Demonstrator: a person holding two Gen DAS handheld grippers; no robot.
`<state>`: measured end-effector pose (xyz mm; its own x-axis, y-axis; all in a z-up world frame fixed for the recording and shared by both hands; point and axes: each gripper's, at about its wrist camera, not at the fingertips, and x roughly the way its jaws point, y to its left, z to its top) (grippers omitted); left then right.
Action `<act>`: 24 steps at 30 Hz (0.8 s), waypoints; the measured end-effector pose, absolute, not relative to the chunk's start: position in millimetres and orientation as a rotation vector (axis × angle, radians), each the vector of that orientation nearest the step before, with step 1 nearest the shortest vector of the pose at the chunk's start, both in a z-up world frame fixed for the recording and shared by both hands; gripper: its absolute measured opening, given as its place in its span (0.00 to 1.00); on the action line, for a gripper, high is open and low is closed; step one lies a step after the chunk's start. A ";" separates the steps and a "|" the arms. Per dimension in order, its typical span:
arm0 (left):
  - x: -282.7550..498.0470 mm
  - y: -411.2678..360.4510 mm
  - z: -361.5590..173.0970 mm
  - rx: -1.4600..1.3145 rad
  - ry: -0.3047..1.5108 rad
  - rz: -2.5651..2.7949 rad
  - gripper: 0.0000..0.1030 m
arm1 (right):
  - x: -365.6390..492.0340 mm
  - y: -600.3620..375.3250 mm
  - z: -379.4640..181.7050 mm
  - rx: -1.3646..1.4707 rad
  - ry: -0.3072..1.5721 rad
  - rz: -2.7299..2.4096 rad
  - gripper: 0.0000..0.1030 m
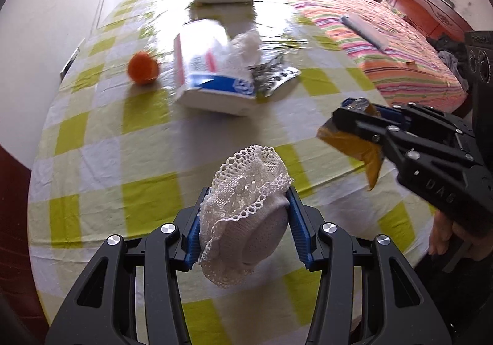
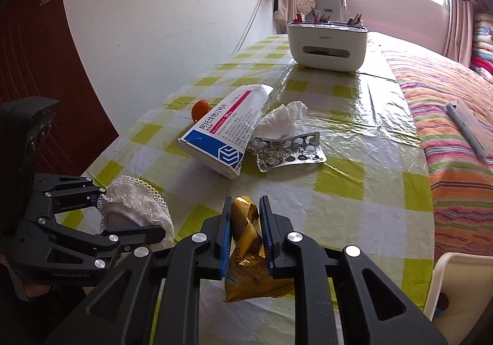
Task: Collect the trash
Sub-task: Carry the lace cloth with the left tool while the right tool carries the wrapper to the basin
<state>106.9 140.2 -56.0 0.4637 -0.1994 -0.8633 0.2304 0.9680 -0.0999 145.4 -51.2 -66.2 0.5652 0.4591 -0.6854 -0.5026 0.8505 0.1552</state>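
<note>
My left gripper (image 1: 246,203) is shut on a white lace-trimmed sock (image 1: 246,215), held above the checked table; it also shows in the right wrist view (image 2: 135,206). My right gripper (image 2: 245,206) is shut on a crumpled yellow snack wrapper (image 2: 246,228), seen from the left wrist view (image 1: 351,141) at the right. On the table ahead lie a white and blue medicine box (image 2: 225,135), a crumpled white tissue (image 2: 283,118), empty silver pill blister packs (image 2: 286,151) and an orange peel piece (image 2: 200,109).
A white organizer box (image 2: 326,46) with pens stands at the table's far end. A striped bed (image 2: 446,104) with a grey flat item (image 2: 468,126) runs along the right. A white bin rim (image 2: 456,280) shows at lower right. A wall is at the left.
</note>
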 end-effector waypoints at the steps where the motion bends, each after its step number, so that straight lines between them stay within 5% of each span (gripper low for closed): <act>1: 106.2 133.9 -54.8 0.041 1.049 -0.274 0.46 | 144.5 -53.8 -65.3 -0.058 0.784 0.561 0.17; 24: 96.9 40.1 -45.4 0.120 1.025 -0.401 0.46 | 138.6 -116.6 -56.7 0.027 0.756 0.454 0.17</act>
